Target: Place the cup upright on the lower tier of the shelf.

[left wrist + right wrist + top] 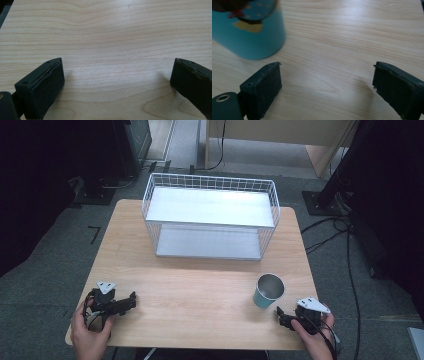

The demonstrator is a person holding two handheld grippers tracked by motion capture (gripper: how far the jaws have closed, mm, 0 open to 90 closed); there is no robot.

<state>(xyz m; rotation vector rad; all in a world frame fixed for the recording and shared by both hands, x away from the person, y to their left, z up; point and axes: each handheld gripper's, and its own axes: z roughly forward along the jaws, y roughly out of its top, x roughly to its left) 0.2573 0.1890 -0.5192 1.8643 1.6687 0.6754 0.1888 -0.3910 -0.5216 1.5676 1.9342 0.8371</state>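
Observation:
A teal cup (268, 291) with a shiny metal inside stands upright on the wooden table (200, 285), right of centre near the front. My right gripper (281, 316) rests just in front of and right of it, jaws wide apart with nothing between them. In the right gripper view the cup (249, 30) stands beyond the left jaw, apart from it, and the right gripper (327, 82) holds only bare wood. My left gripper (131, 301) lies at the front left, pointing right. In the left gripper view the left gripper (117, 80) is open over bare table.
A white wire basket shelf (211, 215) with two grey levels stands at the table's far middle. Cables (345, 240) run over the grey carpet to the right. Dark equipment stands at both far corners of the room.

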